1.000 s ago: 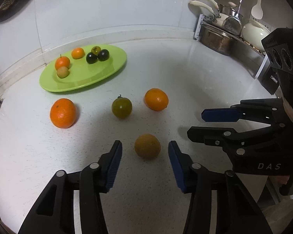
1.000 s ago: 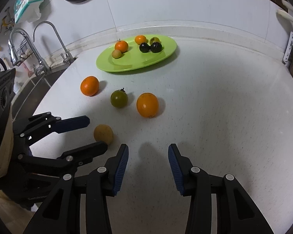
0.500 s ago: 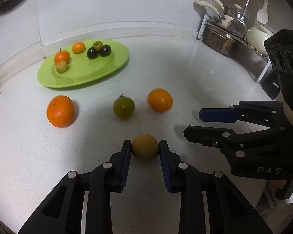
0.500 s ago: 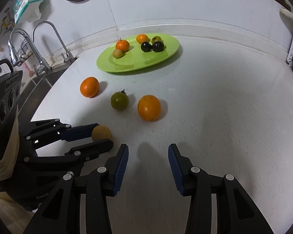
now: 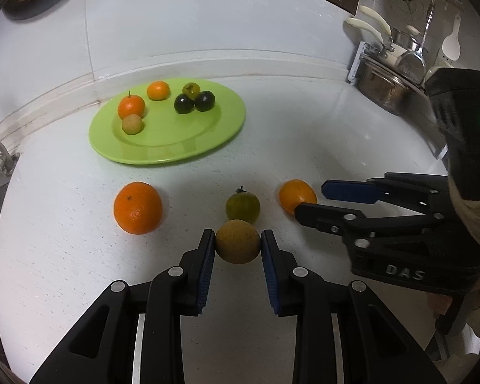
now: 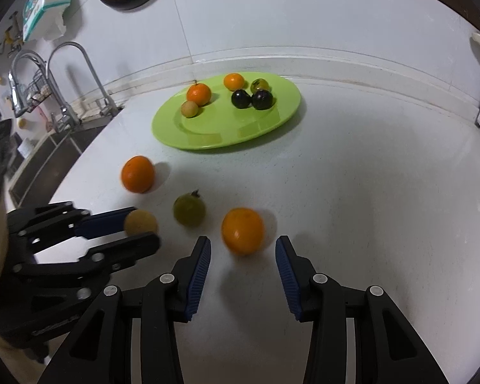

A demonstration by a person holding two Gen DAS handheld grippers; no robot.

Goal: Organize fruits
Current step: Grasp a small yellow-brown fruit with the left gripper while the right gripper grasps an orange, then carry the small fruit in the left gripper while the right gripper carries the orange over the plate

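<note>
My left gripper is shut on a round tan fruit, both blue pads pressed to its sides just above the white counter. Seen from the right wrist, that tan fruit sits between the left gripper's fingers. My right gripper is open, and an orange lies on the counter just ahead of its tips. A green tomato-like fruit and a larger orange also lie loose on the counter. The green plate at the back carries several small fruits.
A sink with taps borders the counter on the left. Pots and utensils on a rack stand at the back right. A white wall backs the counter behind the plate.
The left gripper's jaws came together on the tan fruit and it moved slightly toward the loose fruits. The right gripper advanced, so the orange now lies just in front of its open fingers.
</note>
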